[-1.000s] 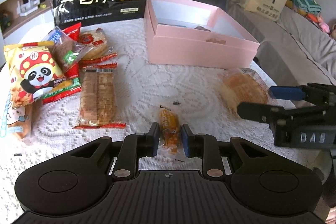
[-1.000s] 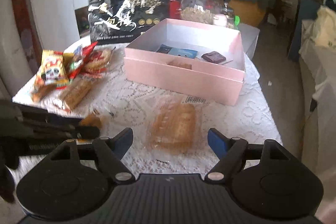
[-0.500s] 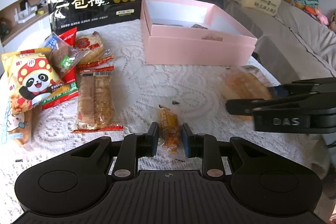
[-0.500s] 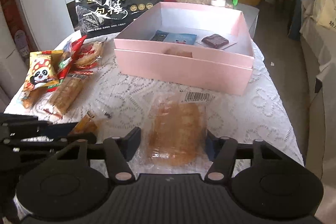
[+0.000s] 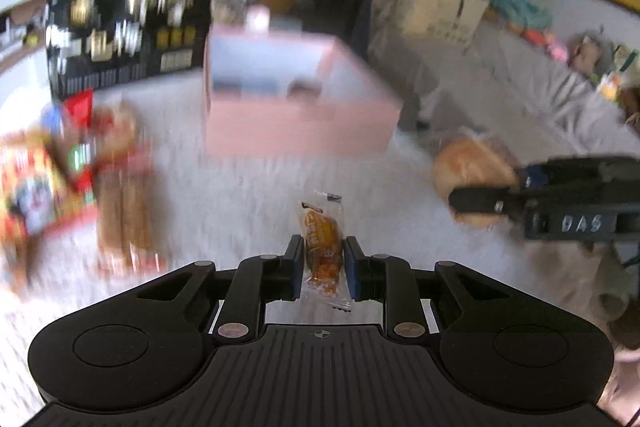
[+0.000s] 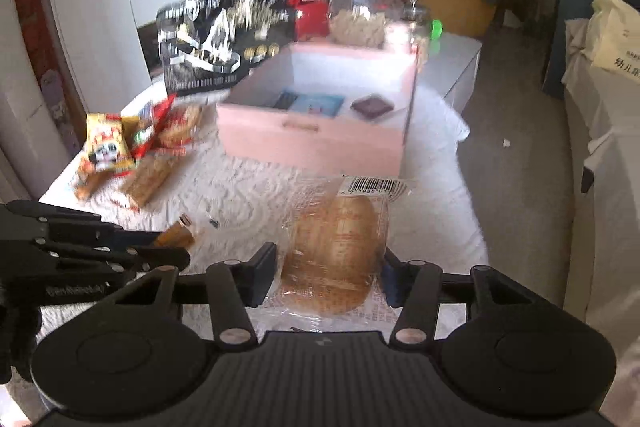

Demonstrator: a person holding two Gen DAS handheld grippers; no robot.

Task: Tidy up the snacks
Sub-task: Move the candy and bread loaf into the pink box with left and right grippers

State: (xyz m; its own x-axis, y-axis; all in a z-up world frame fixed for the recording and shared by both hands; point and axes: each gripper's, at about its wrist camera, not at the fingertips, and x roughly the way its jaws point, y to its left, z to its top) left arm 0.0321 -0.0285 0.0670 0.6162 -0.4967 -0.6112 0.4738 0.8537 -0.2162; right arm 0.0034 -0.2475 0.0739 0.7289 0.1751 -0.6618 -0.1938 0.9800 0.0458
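My left gripper (image 5: 322, 259) is shut on a small orange snack packet (image 5: 320, 235) and holds it above the white lace tablecloth (image 5: 240, 195). In the right wrist view that packet (image 6: 178, 233) sticks out of the left gripper (image 6: 172, 247) at the lower left. My right gripper (image 6: 328, 275) has its jaws closing on a clear-wrapped round bread (image 6: 340, 239). Both pads press the wrapper and the bread is off the cloth. The open pink box (image 6: 312, 143) stands beyond, with a few flat items inside. From the left wrist view the right gripper (image 5: 488, 187) carries the bread (image 5: 468, 167) at the right.
A large black plum bag (image 5: 128, 27) stands behind the pink box (image 5: 296, 123). Several snack packs (image 5: 40, 179) and a long biscuit pack (image 5: 124, 203) lie at the left. A glass jar (image 6: 360, 15) is behind the box. A grey sofa (image 5: 520, 87) runs past the table's right edge.
Both grippers have risen. The right jaws narrowed from wide open onto the bread and lifted it. The left gripper lifted the orange packet off the cloth.
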